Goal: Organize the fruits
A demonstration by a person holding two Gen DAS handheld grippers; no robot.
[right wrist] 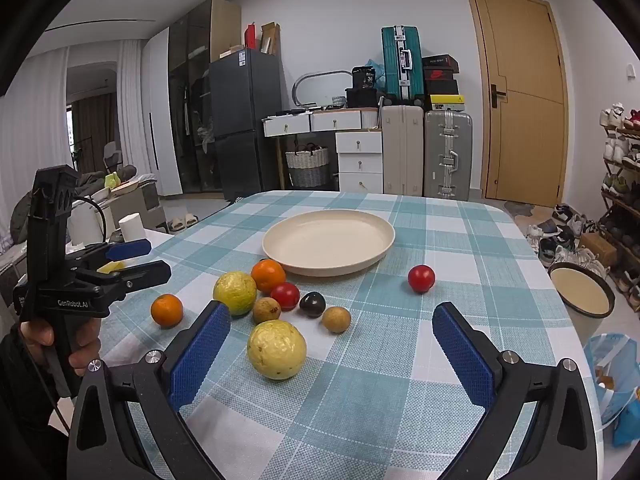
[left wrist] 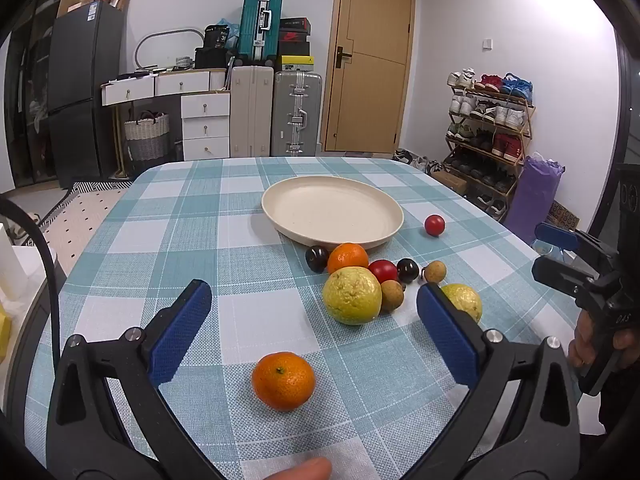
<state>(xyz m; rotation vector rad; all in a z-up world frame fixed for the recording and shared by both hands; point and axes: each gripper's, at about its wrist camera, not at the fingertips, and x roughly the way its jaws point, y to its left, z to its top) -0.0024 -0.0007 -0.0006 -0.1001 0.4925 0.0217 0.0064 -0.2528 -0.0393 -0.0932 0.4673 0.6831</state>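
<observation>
Left gripper point(left wrist: 314, 312): blue ribbed pads spread to their widest, nothing between them. It hangs above the checked teal-and-white tablecloth point(left wrist: 248, 320), tilted downward. A round orange mandarin with a green stem scar point(left wrist: 283, 381) lies alone on the cloth just near of the pad tips, roughly centred in the gap.

Right gripper point(right wrist: 331, 322): pads likewise spread wide and empty. A large, round, pale yellow-green guava-like fruit point(right wrist: 276, 349) sits between the pad lines, closer to the left pad.

Outward, in the right wrist view: a second yellow-green fruit point(right wrist: 235, 292), a second mandarin point(right wrist: 268, 275), a glossy red tomato-like fruit point(right wrist: 285, 296), a dark purple plum-like fruit point(right wrist: 312, 304) and two small brown longans point(right wrist: 266, 309) point(right wrist: 336, 319) cluster between the grippers and the plate. One more red fruit point(right wrist: 421, 278) sits alone to the right. The left wrist view shows another dark fruit point(left wrist: 316, 258) by the plate rim.

The shallow round cream plate point(right wrist: 384, 248) lies beyond the cluster, empty. No fruit has been placed; the task looks barely begun.

Judgement for the step in hand: each gripper should take the isolated fruit in front of it. Centre the fruit between the pads, descend until the pads straddle its widest girth, and close gently, since round fruit is likely to roll out of an off-centre squeeze. The right side should keep its left pad off the neighbouring longan.
</observation>
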